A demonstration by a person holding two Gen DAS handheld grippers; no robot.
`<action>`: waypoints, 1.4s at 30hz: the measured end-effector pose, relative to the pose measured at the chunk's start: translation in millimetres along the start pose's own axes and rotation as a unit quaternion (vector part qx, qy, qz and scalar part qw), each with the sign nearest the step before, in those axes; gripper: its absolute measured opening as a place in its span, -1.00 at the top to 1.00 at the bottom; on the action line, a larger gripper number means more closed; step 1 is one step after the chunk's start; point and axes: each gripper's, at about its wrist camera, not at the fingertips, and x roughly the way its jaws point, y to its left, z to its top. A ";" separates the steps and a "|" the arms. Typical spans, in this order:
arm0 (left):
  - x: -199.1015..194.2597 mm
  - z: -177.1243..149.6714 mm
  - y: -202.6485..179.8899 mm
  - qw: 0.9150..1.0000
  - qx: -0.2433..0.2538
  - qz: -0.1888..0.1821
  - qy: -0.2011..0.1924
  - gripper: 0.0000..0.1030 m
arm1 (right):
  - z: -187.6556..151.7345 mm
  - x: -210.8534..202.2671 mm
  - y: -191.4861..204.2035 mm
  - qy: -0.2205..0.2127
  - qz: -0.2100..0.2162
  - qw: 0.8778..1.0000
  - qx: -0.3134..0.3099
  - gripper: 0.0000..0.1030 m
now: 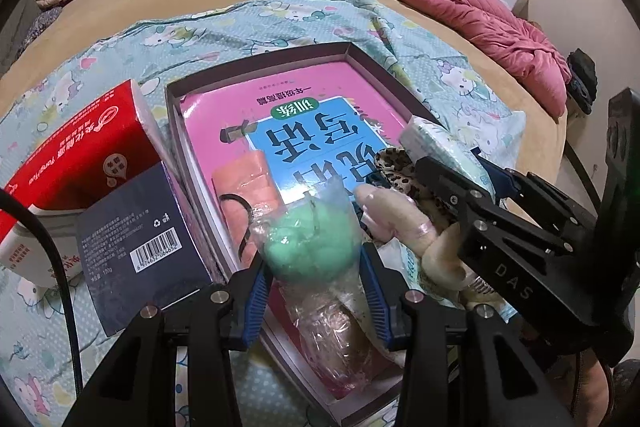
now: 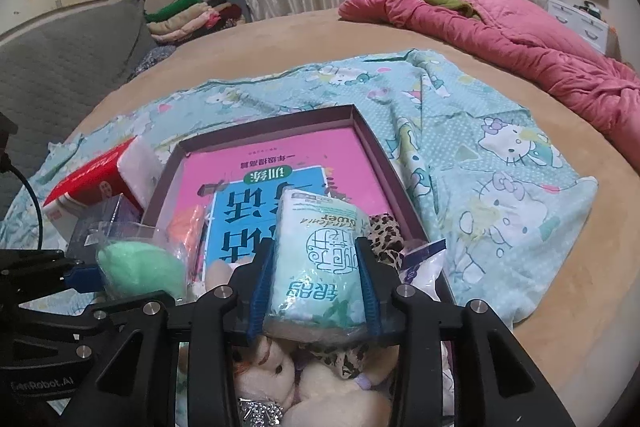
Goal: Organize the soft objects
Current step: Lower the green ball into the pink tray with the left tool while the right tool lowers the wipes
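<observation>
Jaws of right gripper [image 2: 316, 291] flank tissue pack [image 2: 316, 267] above box [image 2: 376, 155].

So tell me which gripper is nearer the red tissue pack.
Left. The left gripper, shut on the bagged green ball, sits beside the red tissue pack; the right gripper holds the tissue packet farther away.

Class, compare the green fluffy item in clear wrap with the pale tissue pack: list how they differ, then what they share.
The green fluffy item is rounded and its clear wrap shows no print; the tissue pack is blocky with printed lettering. The green item sits in the left tool; the tissue pack in the right tool. Shared: both are soft, plastic-wrapped and held over the box.
</observation>
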 end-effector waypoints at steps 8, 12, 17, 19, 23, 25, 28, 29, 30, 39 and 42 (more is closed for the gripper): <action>-0.3 -1.0 4.5 1.000 -0.009 -0.011 0.000 0.14 | 0.1 -6.0 1.4 -0.012 0.009 1.000 -0.001 0.07; -1.1 -0.9 5.1 1.000 -0.010 -0.012 0.000 0.14 | 0.3 -8.6 2.9 -0.017 0.012 1.000 -0.004 0.01; -2.1 -1.0 4.7 1.000 -0.007 -0.012 0.000 0.13 | 0.2 -11.0 2.8 -0.021 0.014 1.000 -0.003 -0.04; -2.6 -1.3 5.1 1.000 -0.008 -0.014 0.000 0.10 | 0.8 -12.8 2.7 -0.025 0.016 1.000 -0.001 -0.06; -3.2 -1.8 5.9 1.000 -0.010 -0.019 0.000 0.00 | 2.4 -16.9 3.3 -0.033 0.018 0.999 -0.002 -0.11; -2.8 -1.8 5.8 1.000 -0.010 -0.018 0.000 -0.02 | 2.2 -17.6 4.3 -0.034 0.017 0.999 -0.004 -0.13; -2.4 -2.3 5.4 1.000 -0.009 -0.016 0.002 -0.03 | 1.6 -18.2 4.5 -0.034 0.016 0.999 -0.004 -0.14; -2.6 -2.1 5.9 1.000 -0.010 -0.017 0.002 -0.03 | 1.4 -18.6 4.2 -0.035 0.015 0.999 -0.003 -0.14; -2.7 -2.1 6.3 1.000 -0.011 -0.019 0.002 -0.04 | 1.3 -19.1 3.7 -0.035 0.014 0.999 -0.002 -0.14; -6.9 -2.2 5.6 1.000 -0.008 -0.021 -0.004 -0.06 | 1.9 -23.7 1.2 -0.042 0.009 0.999 0.003 -0.18; -8.5 -3.2 5.6 1.000 -0.009 -0.021 -0.005 -0.06 | 2.2 -25.4 0.6 -0.043 0.008 0.999 0.004 -0.20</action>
